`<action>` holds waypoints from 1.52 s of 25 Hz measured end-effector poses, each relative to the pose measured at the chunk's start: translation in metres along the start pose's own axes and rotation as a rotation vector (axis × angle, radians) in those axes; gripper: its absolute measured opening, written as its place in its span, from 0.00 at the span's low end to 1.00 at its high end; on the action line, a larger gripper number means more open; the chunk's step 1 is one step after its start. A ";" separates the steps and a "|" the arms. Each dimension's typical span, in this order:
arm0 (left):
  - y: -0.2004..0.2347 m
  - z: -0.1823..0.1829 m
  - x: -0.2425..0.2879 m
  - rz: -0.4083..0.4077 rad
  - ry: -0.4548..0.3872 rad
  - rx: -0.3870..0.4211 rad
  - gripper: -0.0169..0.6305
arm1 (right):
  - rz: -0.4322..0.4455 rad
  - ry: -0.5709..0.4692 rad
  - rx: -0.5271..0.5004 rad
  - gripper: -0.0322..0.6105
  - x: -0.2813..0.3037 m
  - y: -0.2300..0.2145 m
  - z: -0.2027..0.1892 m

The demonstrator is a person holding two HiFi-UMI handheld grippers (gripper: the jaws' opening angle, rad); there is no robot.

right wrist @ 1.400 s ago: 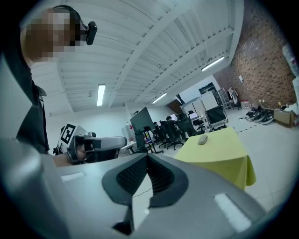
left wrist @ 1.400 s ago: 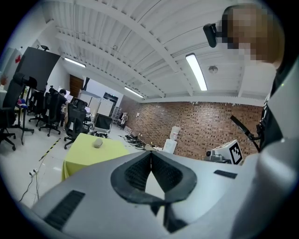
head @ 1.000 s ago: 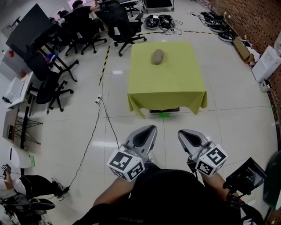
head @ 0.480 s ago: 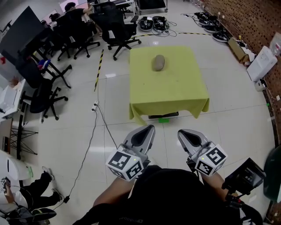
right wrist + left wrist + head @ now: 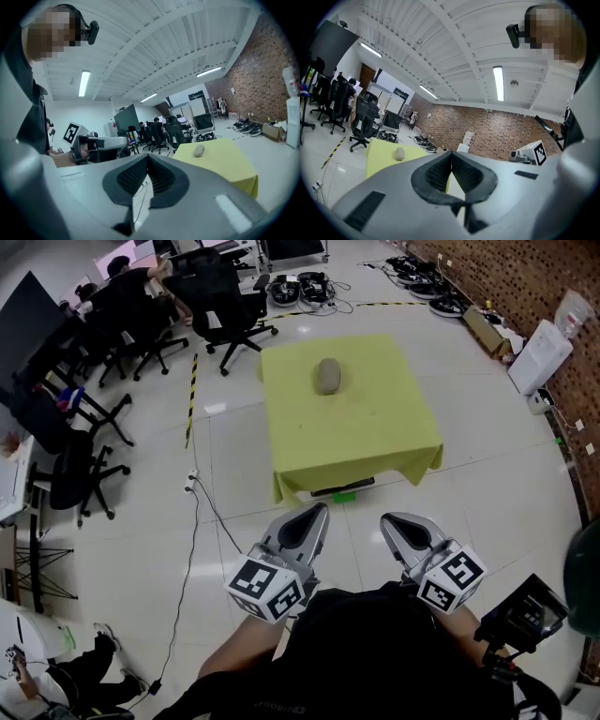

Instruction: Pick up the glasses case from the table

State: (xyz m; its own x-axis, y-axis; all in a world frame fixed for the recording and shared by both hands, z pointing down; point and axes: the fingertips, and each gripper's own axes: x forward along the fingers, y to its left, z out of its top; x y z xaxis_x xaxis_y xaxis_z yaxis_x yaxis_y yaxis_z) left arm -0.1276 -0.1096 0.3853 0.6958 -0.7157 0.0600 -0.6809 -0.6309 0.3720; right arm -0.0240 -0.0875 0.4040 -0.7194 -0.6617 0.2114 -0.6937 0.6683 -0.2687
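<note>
Grey glasses case [image 5: 327, 375] lies on the yellow table [image 5: 375, 432], toward its far edge. left tongs [image 5: 317, 512] and right tongs [image 5: 389, 520] well short of table; both pressed together, empty.

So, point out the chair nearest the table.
The black chair off the table's far left corner. The other chairs stand well farther left.
</note>
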 end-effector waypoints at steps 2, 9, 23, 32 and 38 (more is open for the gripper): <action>0.001 0.001 0.003 -0.008 -0.001 -0.009 0.04 | -0.013 0.001 -0.002 0.05 0.001 -0.003 0.003; 0.006 0.002 0.005 -0.020 -0.002 -0.016 0.04 | -0.023 0.014 -0.002 0.05 0.003 -0.003 0.003; 0.006 0.012 -0.022 0.044 -0.016 -0.001 0.04 | 0.056 0.017 -0.010 0.05 0.014 0.021 0.008; 0.011 0.010 0.037 0.084 -0.012 0.005 0.04 | 0.097 0.014 0.003 0.05 0.025 -0.041 0.021; -0.003 0.014 0.102 0.106 -0.010 0.009 0.04 | 0.130 0.013 0.022 0.05 0.019 -0.103 0.038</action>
State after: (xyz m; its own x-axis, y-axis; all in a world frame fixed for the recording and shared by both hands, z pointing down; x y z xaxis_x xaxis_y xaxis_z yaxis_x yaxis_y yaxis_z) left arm -0.0573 -0.1849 0.3771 0.6176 -0.7814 0.0896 -0.7526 -0.5541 0.3559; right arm 0.0348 -0.1818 0.3996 -0.8038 -0.5652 0.1856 -0.5935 0.7407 -0.3150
